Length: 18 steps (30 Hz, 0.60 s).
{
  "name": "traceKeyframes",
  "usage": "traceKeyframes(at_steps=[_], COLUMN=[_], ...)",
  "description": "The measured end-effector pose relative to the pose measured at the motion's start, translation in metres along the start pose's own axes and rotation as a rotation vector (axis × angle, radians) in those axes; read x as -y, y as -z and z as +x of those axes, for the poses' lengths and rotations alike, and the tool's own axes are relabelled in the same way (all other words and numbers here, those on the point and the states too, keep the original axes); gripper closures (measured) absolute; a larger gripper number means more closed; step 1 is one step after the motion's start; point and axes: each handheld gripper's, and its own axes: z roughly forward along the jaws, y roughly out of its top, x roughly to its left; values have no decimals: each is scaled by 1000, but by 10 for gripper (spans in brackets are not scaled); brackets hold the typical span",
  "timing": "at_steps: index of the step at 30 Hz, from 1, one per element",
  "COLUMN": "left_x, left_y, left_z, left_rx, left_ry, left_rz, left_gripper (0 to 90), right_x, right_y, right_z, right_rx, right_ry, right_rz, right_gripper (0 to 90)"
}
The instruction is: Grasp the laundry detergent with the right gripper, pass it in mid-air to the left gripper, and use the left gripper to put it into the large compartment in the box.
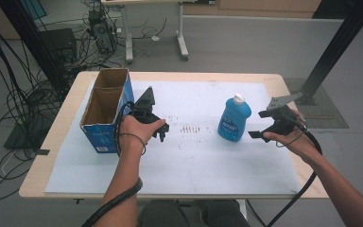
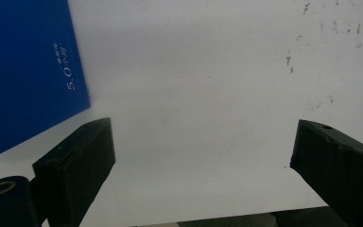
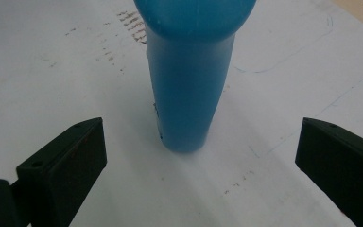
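A blue bottle (image 1: 234, 120) with a white cap stands upright on the white sheet, right of centre. In the right gripper view the blue bottle (image 3: 189, 80) stands just ahead of the jaws, which are spread wide with nothing between them. My right gripper (image 1: 257, 135) is open, a short way to the bottle's right. My left gripper (image 1: 162, 134) is open over bare sheet, just right of the blue cardboard box (image 1: 105, 111). In the left gripper view the box's blue wall (image 2: 26, 75) lies at the upper left, past the spread jaws.
The box is open at the top and looks empty. The white sheet (image 1: 184, 161) covers most of the wooden table (image 1: 38, 165). Faint brown marks (image 1: 189, 128) dot the sheet's middle. Cables and a stand sit on the floor behind.
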Motion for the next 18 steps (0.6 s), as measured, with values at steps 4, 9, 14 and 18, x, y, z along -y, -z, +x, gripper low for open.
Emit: traceKeyframes(at_steps=[4,9,14,18], left_x=[0,1,-1,-2], left_y=[-1,-3,-3,-2], left_z=[2,3,2,1], left_rx=[0,1,2,1], left_ry=[4,1,-1,-4], left_rz=[2,7,5,3], left_gripper=[74,74,73,74], right_x=[3,5,4,5], right_y=[-7,-13,-19,-22], right_z=[2,3,6,6], right_rx=[-1,-3,3,10], right_ry=[-17,-31,-27,-35], right_rz=[-25,-54,-80,-93], right_gripper=[25,25,25,24])
